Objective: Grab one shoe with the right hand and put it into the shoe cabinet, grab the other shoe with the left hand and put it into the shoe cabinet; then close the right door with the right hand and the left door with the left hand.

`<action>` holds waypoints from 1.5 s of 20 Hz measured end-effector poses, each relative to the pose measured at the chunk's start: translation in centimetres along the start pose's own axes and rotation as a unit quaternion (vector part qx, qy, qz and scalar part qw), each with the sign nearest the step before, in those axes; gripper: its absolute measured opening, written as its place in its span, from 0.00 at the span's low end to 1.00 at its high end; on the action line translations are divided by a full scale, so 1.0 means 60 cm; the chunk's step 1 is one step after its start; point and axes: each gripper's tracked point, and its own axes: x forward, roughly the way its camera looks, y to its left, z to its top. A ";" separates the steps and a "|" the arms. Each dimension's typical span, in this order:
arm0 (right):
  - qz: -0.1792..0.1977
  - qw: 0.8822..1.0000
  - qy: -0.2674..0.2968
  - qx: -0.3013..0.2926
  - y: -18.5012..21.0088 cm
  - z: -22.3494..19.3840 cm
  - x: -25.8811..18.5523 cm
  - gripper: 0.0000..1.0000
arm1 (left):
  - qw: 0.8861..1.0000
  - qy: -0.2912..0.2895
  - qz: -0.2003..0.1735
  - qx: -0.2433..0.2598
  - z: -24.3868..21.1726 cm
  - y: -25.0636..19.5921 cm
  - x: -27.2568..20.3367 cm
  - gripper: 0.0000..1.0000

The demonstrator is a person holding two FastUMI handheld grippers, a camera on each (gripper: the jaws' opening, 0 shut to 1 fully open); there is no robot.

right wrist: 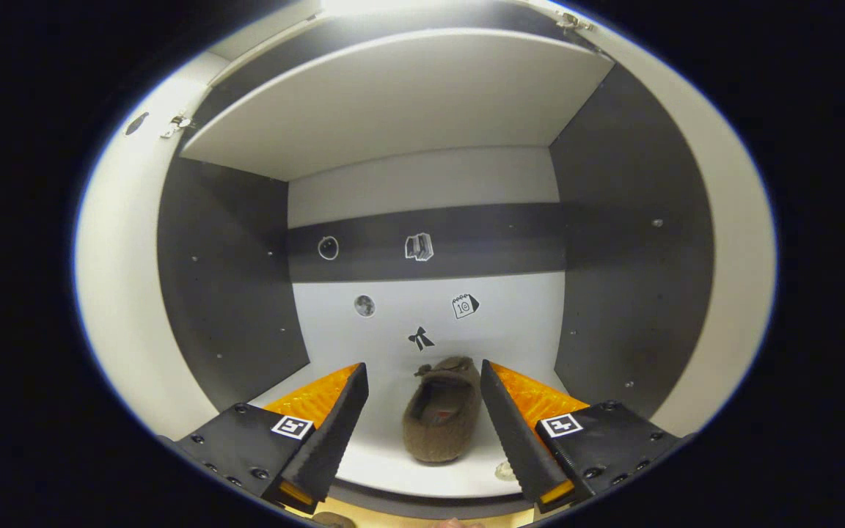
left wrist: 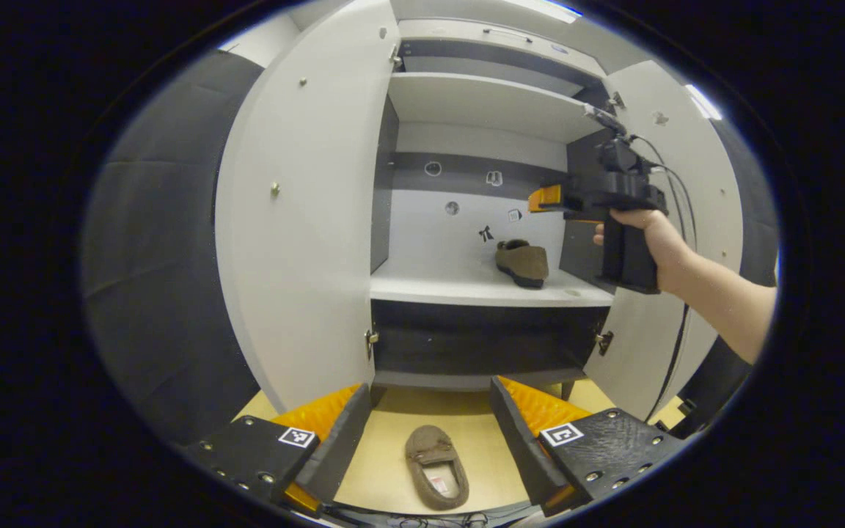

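Now one shoe point(right wrist: 442, 411) sits on the cabinet shelf point(right wrist: 393, 458), released between the spread fingers of the right hand-held gripper point(right wrist: 422, 418). Second shoe point(left wrist: 437, 466) lies on the floor point(left wrist: 393, 433), directly ahead between the spread left hand-held gripper point(left wrist: 430, 433) fingers, long axis roughly along its approach; left is nearer

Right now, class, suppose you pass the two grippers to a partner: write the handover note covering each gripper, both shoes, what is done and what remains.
Right gripper: open, empty, facing the cabinet's middle shelf; first shoe rests on that shelf, between its fingers but not gripped.
Left gripper: open, empty, held low over the floor; second shoe lies there between its fingers, not gripped.
Left door and right door: both open.
Done: one shoe shelved.
Left: draw the right gripper back, grab the floor shoe with the left, shelve it, close right door, then left door.
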 end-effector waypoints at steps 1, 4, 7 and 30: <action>0.005 1.000 -0.002 0.004 0.006 -0.003 -0.023 0.93 | 1.000 0.012 0.000 0.001 -0.018 0.006 0.004 0.94; 0.015 1.000 -0.004 -0.006 0.019 -0.019 -0.087 0.93 | 0.998 0.054 0.000 0.022 -0.076 0.020 0.011 0.95; 0.022 0.999 0.005 -0.026 0.032 -0.052 -0.148 0.92 | 0.995 0.095 -0.008 0.043 -0.149 0.026 0.013 0.94; -0.172 0.983 0.013 -0.063 -0.145 -0.059 -0.606 0.96 | 0.968 0.239 -0.041 0.068 -0.450 0.028 0.177 1.00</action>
